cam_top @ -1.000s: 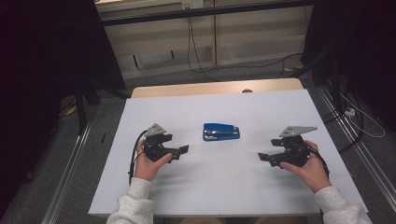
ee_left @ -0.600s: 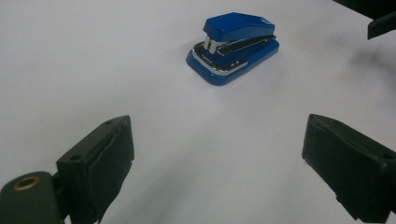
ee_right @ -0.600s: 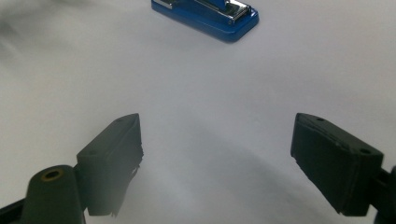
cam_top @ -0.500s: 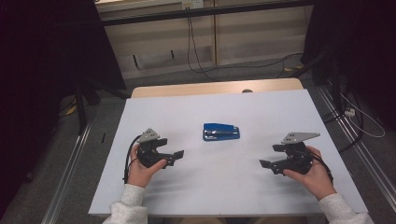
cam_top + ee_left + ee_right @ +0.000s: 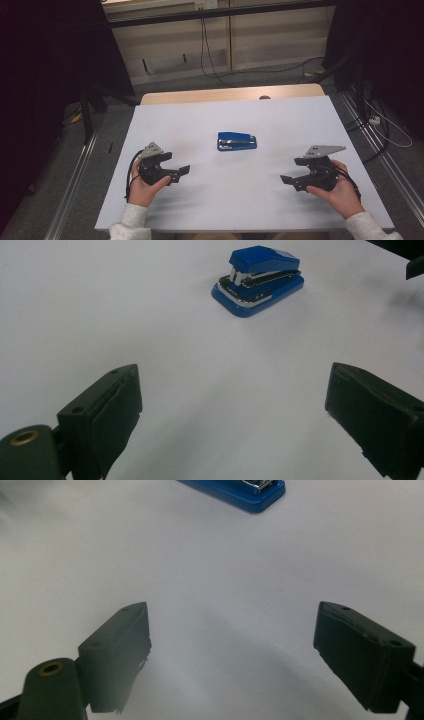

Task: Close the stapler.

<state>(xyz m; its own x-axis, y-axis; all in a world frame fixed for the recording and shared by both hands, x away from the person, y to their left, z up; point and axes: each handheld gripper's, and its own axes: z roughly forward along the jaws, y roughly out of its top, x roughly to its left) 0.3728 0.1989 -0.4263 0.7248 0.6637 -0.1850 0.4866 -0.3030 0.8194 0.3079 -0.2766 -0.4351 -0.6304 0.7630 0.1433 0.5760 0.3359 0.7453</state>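
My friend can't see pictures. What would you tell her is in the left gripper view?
A small blue stapler sits shut on a plain white table, near the top of the picture. At the bottom, the two black jaws of the left gripper stand wide apart with nothing between them, well short of the stapler.

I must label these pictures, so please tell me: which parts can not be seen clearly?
- Stapler: in the right gripper view the top edge cuts off most of it.
- Stapler in the high view: too small to read any marking.
- Right tool: in the left gripper view the right edge cuts it off.
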